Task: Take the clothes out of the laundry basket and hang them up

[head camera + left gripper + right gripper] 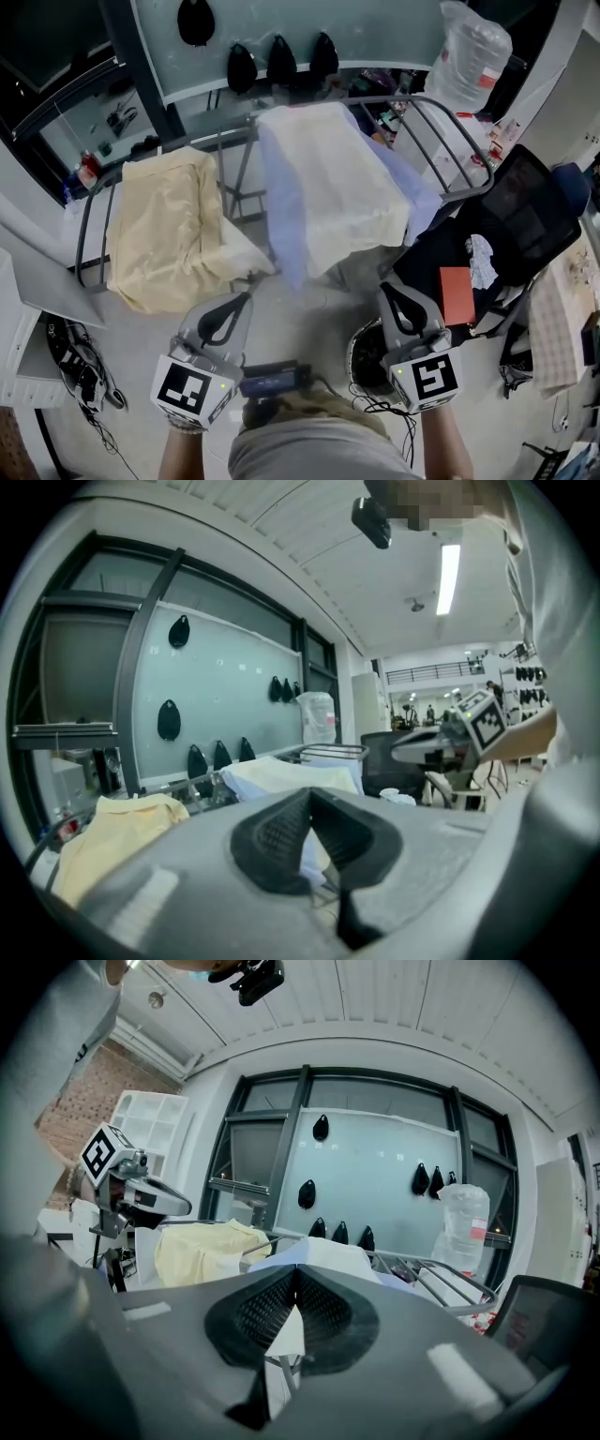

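A grey drying rack [452,139] stands ahead of me. A yellow garment [161,227] hangs over its left part. A cream garment [330,180] lies over a lavender one [283,217] on its middle part. Both grippers hover below the rack, apart from the clothes. My left gripper [246,298] is shut with nothing in it, and so is my right gripper [384,291]. A dark round basket [360,362] sits on the floor, partly hidden behind the right gripper. In the left gripper view the shut jaws point at the yellow garment [112,841] and the cream garment [281,778].
A black office chair [517,208] piled with dark clothes and a red item [457,294] stands at the right. A large water bottle [469,54] is behind the rack. Cables lie on the floor at the lower left [86,377].
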The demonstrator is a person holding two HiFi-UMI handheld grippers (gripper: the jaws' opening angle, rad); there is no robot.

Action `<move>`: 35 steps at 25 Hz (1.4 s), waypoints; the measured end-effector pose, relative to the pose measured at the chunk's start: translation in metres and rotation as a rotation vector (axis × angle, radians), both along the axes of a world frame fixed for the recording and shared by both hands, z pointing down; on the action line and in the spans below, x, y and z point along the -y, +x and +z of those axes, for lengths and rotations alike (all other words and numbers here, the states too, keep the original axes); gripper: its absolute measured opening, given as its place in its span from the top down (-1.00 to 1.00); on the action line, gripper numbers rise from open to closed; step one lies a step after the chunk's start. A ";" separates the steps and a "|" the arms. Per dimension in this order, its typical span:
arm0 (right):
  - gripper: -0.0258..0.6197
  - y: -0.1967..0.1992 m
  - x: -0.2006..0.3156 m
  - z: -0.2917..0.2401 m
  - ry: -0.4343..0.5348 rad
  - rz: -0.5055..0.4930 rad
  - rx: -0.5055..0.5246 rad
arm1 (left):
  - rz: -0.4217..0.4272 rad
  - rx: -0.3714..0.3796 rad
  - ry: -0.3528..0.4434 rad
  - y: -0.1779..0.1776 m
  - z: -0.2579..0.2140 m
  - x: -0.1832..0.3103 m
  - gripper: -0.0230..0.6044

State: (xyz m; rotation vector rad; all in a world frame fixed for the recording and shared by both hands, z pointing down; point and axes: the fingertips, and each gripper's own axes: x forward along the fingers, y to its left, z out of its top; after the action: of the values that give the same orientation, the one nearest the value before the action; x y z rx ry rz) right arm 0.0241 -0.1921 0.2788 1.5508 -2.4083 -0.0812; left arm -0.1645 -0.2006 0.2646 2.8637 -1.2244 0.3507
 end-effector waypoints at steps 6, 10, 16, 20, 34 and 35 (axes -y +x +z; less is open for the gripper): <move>0.91 -0.005 0.003 -0.005 0.015 -0.007 0.004 | -0.012 -0.016 0.006 -0.003 -0.006 0.005 0.95; 0.91 -0.007 0.004 -0.004 0.011 -0.010 -0.008 | -0.012 -0.018 0.011 -0.002 -0.006 0.007 0.95; 0.91 -0.006 0.002 -0.003 0.001 -0.001 -0.014 | -0.008 -0.018 0.013 0.001 -0.005 0.008 0.95; 0.91 -0.006 0.001 -0.004 0.005 0.005 -0.012 | -0.013 -0.024 0.016 0.000 -0.007 0.010 0.95; 0.91 -0.007 -0.003 -0.001 -0.006 0.023 -0.024 | -0.020 -0.043 0.034 -0.001 -0.011 0.013 0.95; 0.91 -0.007 -0.002 -0.002 -0.004 0.029 -0.027 | -0.019 -0.044 0.035 -0.001 -0.011 0.014 0.95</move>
State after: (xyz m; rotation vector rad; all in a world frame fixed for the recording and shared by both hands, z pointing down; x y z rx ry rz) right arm 0.0174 -0.1899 0.2768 1.5726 -2.3626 -0.0907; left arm -0.1654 -0.2143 0.2532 2.8699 -1.2627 0.2676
